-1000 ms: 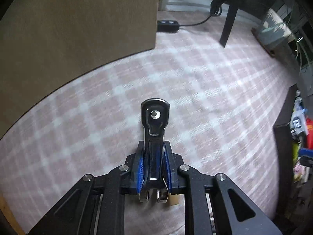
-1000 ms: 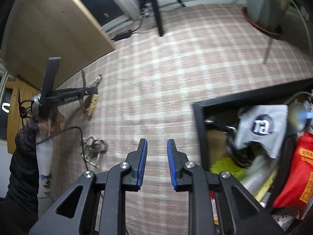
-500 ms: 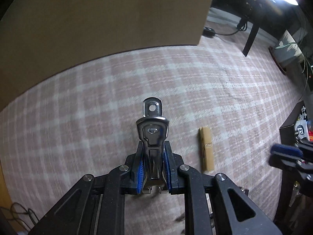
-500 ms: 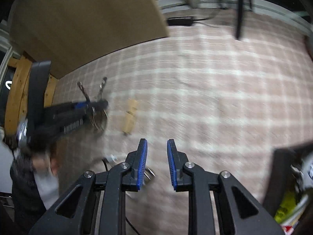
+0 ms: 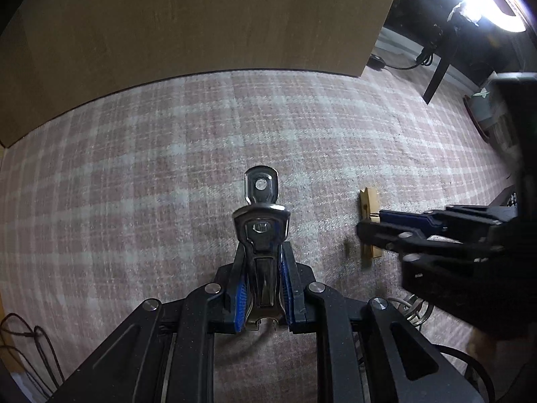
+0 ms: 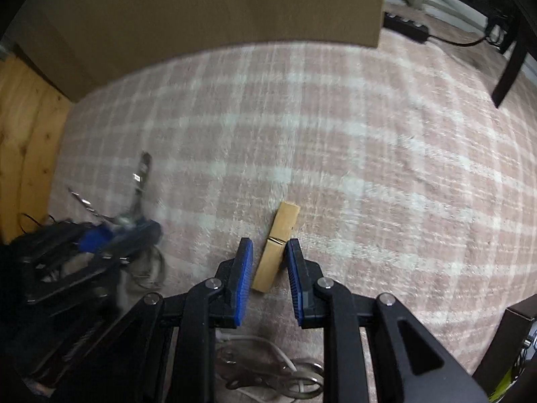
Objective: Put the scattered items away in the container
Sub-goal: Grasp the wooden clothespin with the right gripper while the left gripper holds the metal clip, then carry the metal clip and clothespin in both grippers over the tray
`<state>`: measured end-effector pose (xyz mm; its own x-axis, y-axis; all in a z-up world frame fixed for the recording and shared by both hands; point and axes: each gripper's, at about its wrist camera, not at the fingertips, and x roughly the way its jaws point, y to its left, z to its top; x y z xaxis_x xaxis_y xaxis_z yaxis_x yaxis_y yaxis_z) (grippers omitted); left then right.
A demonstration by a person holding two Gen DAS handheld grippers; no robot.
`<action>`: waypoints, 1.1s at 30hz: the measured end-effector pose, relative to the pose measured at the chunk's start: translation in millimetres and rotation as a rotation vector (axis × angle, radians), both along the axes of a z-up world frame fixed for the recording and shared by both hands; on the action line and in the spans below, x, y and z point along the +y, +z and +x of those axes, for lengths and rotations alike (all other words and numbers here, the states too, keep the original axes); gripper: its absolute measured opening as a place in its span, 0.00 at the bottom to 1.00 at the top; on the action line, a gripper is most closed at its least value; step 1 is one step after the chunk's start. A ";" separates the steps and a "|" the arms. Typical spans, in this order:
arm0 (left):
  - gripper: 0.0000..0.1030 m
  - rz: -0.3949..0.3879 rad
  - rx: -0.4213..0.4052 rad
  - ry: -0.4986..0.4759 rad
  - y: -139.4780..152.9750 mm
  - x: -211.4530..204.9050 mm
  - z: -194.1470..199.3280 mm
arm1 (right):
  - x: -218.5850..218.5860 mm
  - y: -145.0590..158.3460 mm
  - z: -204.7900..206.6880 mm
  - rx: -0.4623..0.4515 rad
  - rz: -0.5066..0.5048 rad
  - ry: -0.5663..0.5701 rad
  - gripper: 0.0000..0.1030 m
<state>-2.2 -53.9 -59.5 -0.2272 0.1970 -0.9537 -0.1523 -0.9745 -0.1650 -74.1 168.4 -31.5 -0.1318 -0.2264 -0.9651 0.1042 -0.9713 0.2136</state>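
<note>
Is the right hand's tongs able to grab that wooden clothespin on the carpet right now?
Probably yes. The right tongs are open with the wooden clothespin lying between the two blue pads, and nothing blocks it. The left tongs, shut on a metal clip, sit off to the side.

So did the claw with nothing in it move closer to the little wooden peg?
Yes. The right gripper swung away from the black container and came down to the wooden clothespin on the checked rug, which now sits between its open fingers.
</note>
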 end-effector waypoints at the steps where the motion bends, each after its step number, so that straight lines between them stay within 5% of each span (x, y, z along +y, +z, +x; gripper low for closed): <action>1: 0.16 0.003 0.001 0.006 3.2 -20.5 11.6 | -3.0 -0.6 1.4 0.005 0.026 0.012 0.17; 5: 0.16 0.000 0.007 0.001 25.2 -33.8 27.0 | 2.1 1.8 9.3 -0.006 0.000 -0.004 0.13; 9: 0.16 -0.017 0.031 -0.031 12.1 43.1 21.8 | 32.3 25.1 31.5 0.029 -0.033 -0.039 0.13; 18: 0.16 -0.008 0.129 -0.208 72.0 97.3 84.0 | 122.8 110.3 129.4 0.162 -0.080 -0.167 0.13; 27: 0.16 0.058 0.160 -0.454 129.6 279.4 75.7 | 263.7 165.2 208.0 0.244 -0.040 -0.320 0.13; 33: 0.16 0.109 0.138 -0.604 177.4 377.1 124.0 | 360.3 160.4 250.3 0.226 0.027 -0.397 0.13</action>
